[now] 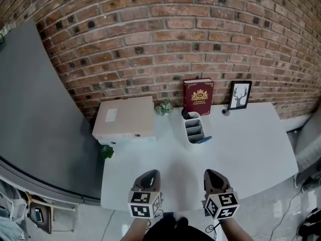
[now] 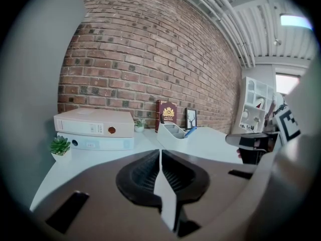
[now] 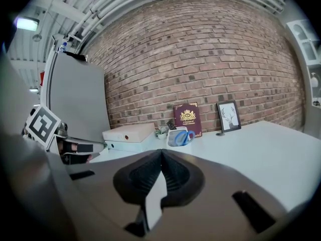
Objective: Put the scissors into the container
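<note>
Blue-handled scissors [image 1: 203,140] appear already lodged in the white container [image 1: 192,128] on the desk [image 1: 251,149], handles over its rim, while your left hand-held gripper [image 1: 150,175] and right hand-held gripper [image 1: 214,174] are both closed, empty and well apart from it.

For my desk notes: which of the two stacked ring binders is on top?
The beige ring binder lies on top; the pale blue ring binder sits underneath it.
</note>
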A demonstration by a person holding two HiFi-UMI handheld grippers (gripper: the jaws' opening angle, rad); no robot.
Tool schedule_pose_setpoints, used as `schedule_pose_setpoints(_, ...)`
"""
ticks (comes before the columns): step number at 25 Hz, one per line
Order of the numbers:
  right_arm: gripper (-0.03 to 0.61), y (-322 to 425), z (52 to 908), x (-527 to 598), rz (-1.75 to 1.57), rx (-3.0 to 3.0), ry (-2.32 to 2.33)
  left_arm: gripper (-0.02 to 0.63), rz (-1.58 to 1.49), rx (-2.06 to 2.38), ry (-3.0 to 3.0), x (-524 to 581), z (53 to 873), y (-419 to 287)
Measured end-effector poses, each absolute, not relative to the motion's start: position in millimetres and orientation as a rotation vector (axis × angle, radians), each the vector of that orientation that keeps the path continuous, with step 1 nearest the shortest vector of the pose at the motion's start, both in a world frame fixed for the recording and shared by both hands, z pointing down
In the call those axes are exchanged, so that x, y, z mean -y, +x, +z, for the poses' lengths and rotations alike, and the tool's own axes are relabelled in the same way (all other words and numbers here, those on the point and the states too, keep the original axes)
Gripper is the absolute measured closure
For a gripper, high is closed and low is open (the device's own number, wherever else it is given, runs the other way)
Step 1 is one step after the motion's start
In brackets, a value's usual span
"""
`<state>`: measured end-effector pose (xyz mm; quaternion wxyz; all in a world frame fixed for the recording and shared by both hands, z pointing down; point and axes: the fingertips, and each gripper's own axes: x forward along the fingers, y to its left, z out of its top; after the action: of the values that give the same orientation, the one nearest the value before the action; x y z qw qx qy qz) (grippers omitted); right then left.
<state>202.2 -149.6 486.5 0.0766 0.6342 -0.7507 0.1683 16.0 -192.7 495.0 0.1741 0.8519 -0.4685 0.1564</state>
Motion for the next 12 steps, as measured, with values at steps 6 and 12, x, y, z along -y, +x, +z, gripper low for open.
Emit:
schedule_pose_setpoints(6, 0.578, 203.2, 483.4, 144.5, 0.496, 2.253, 1.898, 0.594, 0.445, 1.333, 2.418, 188.1, 491.4, 16.0)
schedule_pose_setpoints(12, 0.578, 200.2, 483.6, 143.6, 0.492, 2.251, 1.885, 0.594, 0.453, 1.334, 2.424, 187.7, 489.5, 14.4)
